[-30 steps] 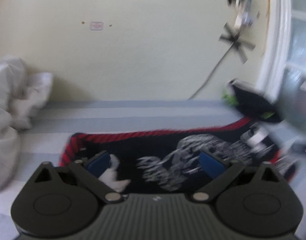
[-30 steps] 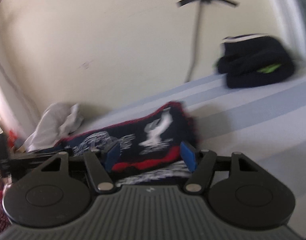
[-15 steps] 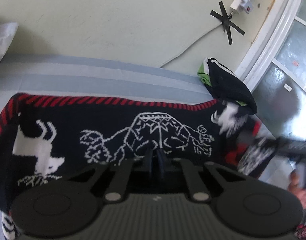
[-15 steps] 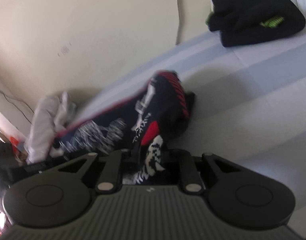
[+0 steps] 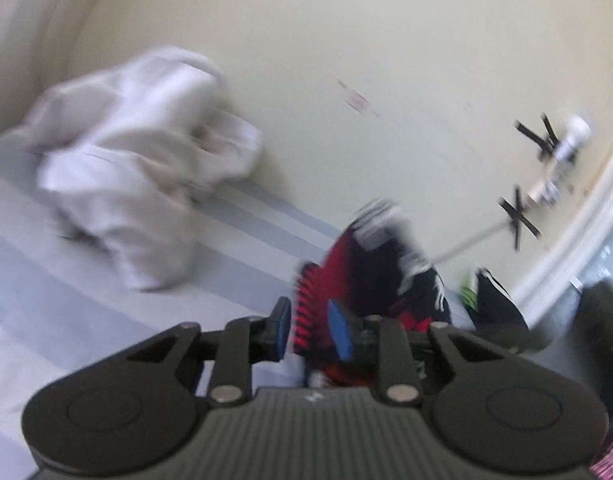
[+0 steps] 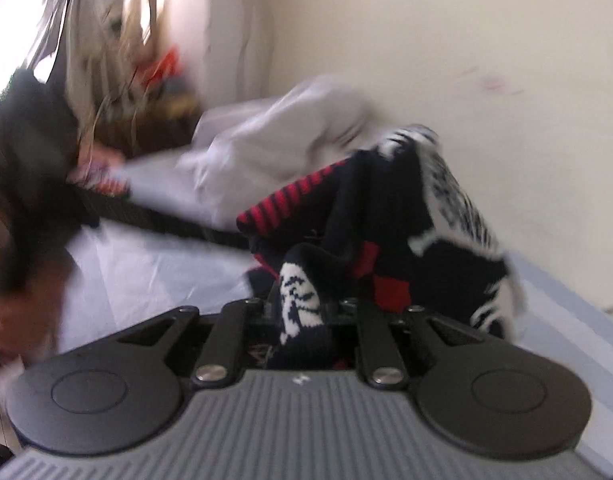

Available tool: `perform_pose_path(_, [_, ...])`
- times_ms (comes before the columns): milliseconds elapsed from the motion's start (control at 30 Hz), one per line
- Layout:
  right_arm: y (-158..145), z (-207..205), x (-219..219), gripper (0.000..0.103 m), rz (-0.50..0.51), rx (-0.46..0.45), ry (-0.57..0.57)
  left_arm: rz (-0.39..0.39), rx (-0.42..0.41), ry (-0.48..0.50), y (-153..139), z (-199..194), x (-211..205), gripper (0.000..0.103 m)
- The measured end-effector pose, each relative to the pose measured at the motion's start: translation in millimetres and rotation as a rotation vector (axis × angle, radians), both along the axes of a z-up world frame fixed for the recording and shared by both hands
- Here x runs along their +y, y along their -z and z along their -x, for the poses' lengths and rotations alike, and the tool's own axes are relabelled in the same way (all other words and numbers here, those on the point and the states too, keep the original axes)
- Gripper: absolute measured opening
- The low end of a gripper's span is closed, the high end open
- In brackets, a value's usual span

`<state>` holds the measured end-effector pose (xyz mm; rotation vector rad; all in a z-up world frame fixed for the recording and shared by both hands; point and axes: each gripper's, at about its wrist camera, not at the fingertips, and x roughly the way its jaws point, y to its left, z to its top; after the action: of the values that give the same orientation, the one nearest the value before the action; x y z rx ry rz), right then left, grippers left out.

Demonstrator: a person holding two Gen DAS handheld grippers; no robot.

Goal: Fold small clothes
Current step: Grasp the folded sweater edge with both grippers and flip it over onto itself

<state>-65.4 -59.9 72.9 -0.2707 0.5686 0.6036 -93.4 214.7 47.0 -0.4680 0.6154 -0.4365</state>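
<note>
Knit garment in navy, red and white

Knit garment [image 6: 386, 216]: red-and-black striped edge, white figures; white cloth heap [image 5: 138, 168]; blue-grey striped sheet [image 5: 86, 280]; cream wall [image 5: 346, 40].

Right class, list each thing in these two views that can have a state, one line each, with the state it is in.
Left gripper: jaws opening, blue pads apart, not pressing the sweater.
Right gripper: shut on the sweater.
Patterned sweater: bunched up and lifted off the bed, not yet folded.
White garment: crumpled in a heap by the wall.
Dark garment: in a pile; whether folded is unclear.
</note>
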Motion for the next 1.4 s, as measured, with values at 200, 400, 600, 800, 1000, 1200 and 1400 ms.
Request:
perform_pose_path(200, [35.9, -9.3, 38.6, 0.036, 0.079, -0.019, -0.055, -0.044, -0.031, 0.039, -2.6, -7.2, -20.3, 0.052])
perform_pose_path(400, [11.0, 12.9, 7.5, 0.054, 0.000, -0.005, -0.116, -0.122, -0.003, 0.065, 11.4, -22.1, -57.6, 0.065])
perform_pose_path(600, [-16.2, 18.4, -35.4, 0.052, -0.163, -0.027, -0.034, -0.184, 0.015, 0.049, 21.8, -18.3, -61.5, 0.067])
perform_pose_path(800, [-35.6, -33.1, -49.0, 0.041, -0.297, -0.024, 0.131, -0.172, 0.072, 0.042, 39.3, -22.6, -58.9, 0.068])
perform_pose_path(1000, [19.8, -87.8, -16.5, 0.041, -0.107, 0.027, 0.171, -0.178, 0.091, 0.026, 48.3, -26.8, -57.4, 0.077])
perform_pose_path(1200, [-4.4, -53.4, -34.1, 0.054, -0.188, -0.003, 0.158, -0.121, 0.051, 0.032, 36.6, -16.6, -45.0, 0.103])
perform_pose_path(1400, [3.9, 5.6, -108.1, 0.084, -0.425, -0.037, 0.262, -0.092, 0.027, 0.040, 18.1, -16.8, -44.1, 0.103])
